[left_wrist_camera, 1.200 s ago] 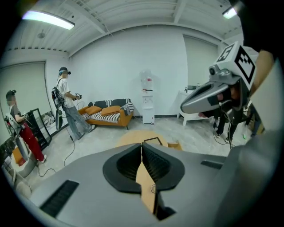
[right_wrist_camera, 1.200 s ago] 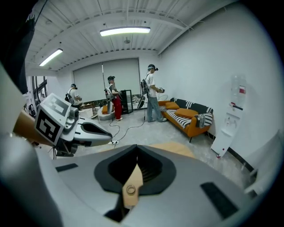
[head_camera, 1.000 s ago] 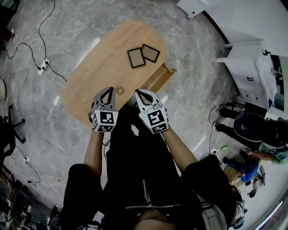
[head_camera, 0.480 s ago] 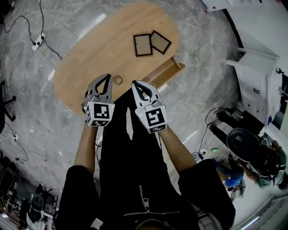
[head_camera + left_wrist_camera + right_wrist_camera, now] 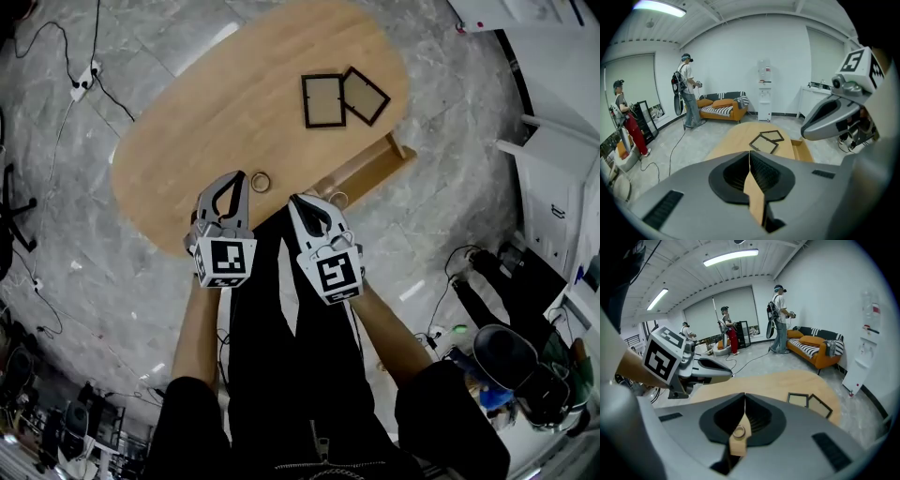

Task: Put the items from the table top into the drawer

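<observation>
Left gripper [image 5: 240, 178] and right gripper [image 5: 296, 201] hover clenched on nothing over the table's [image 5: 206, 122] near edge. The ring [image 5: 261, 182] lies at the left's 1 o'clock, so I'd spread that gripper's jaws wide before descending. The open drawer [image 5: 370, 173] is at 2 o'clock, the picture frames [image 5: 323, 99] farther, towards 12

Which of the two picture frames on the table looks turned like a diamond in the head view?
The right-hand frame: its corners point up, down and sideways, while the left-hand frame lies nearly square to the picture's edges.
</observation>
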